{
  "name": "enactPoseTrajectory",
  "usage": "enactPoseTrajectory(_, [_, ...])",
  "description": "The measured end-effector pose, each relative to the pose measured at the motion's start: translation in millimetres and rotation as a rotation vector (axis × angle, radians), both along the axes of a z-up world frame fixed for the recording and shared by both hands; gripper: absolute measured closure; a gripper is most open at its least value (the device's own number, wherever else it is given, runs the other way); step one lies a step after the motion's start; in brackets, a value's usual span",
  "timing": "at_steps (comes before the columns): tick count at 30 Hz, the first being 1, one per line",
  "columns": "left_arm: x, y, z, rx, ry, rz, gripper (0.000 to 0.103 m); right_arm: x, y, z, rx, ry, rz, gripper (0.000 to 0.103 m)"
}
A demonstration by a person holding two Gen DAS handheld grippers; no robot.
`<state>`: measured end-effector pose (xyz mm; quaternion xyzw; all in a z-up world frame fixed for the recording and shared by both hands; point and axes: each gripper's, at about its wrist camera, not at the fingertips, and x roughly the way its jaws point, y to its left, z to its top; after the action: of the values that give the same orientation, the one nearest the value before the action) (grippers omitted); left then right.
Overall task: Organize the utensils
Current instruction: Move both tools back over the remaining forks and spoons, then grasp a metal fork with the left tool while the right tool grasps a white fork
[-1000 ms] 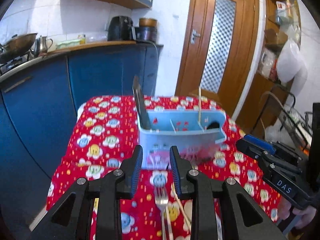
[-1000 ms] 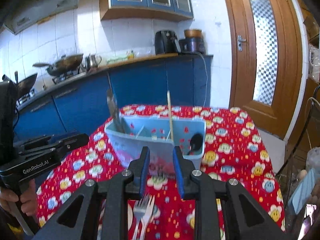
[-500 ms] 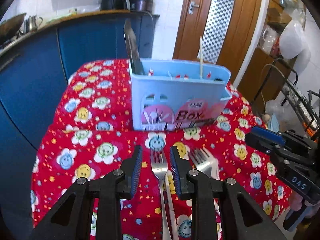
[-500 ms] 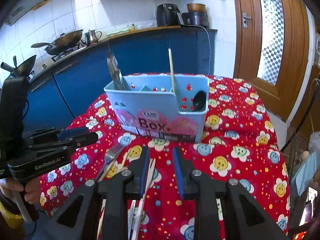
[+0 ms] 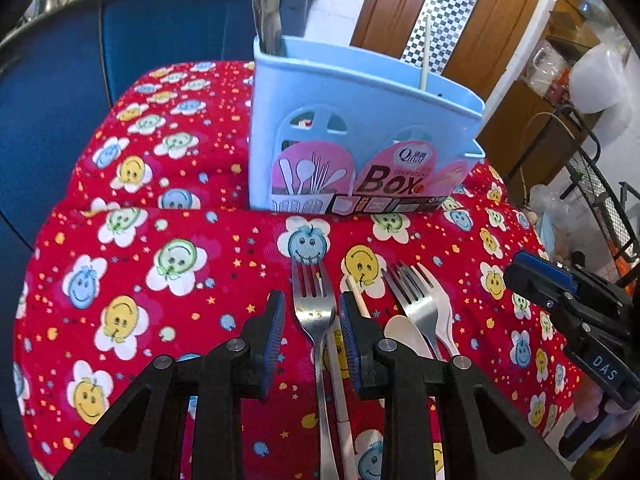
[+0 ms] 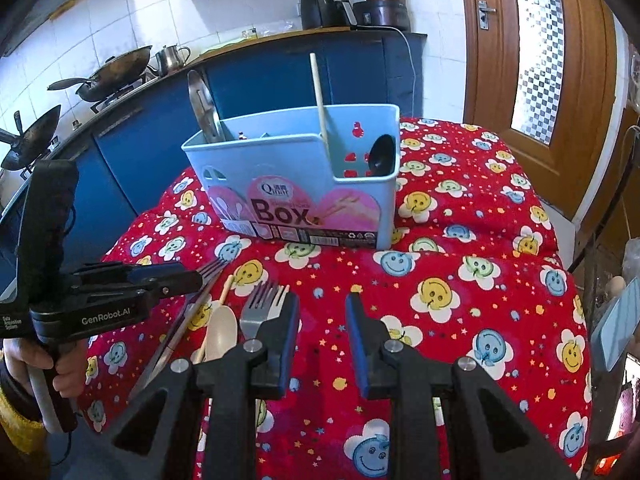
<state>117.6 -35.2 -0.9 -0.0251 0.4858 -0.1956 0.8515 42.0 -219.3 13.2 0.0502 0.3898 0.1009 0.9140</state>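
Note:
A light blue utensil box [image 5: 360, 120] [image 6: 296, 176] stands on the red flowered tablecloth [image 5: 160, 280]. It holds a steel spatula [image 6: 202, 104], one chopstick [image 6: 320, 96] and a black spoon [image 6: 380, 156]. In front of it lie a steel fork [image 5: 314, 300], two more forks [image 5: 412, 296], a beige spoon [image 5: 404, 336] and a chopstick [image 5: 358, 300]. My left gripper [image 5: 312, 312] is open, low over the steel fork, whose head shows between the fingers without touching the pads. To the right of the pile my right gripper [image 6: 322, 312] is open over bare cloth.
Blue kitchen cabinets [image 6: 260, 80] run behind the table, with woks [image 6: 116, 72], a kettle and an air fryer [image 6: 326, 6] on the counter. A wooden door [image 6: 540, 60] is at the back right. A wire rack [image 5: 600, 200] stands past the table's right edge.
Both grippers have come down and tipped toward the tablecloth. The box now looks larger, and the steel fork's head now lies between the left fingers.

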Motion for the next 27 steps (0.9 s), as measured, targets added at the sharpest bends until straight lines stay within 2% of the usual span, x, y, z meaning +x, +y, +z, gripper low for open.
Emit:
enactPoseTrajectory(4, [4.9, -1.5, -9.7, -0.034, 0.043, -0.003, 0.075, 1.4, -1.4, -3.0, 0.002, 0.010, -0.006, 0.077])
enactPoseTrajectory(6, [4.7, -1.9, -10.1, -0.039, 0.038, 0.002, 0.081, 1.4, -2.4, -4.0, 0.003, 0.011, -0.008, 0.077])
enactPoseTrajectory(9, [2.7, -2.2, -8.1, -0.056, 0.036, 0.002, 0.081, 1.5, -4.3, -5.3, 0.004, 0.015, -0.012, 0.077])
enactPoseTrajectory(19, [-7.0, 12.5, 5.0, -0.088, -0.028, 0.029, 0.081, 4.5, -4.6, -9.7, 0.030, 0.040, 0.002, 0.077])
enactPoseTrajectory(27, [-14.9, 26.8, 12.2, -0.100, -0.065, 0.036, 0.081, 15.9, 6.6, -20.2, 0.091, 0.103, 0.057, 0.077])
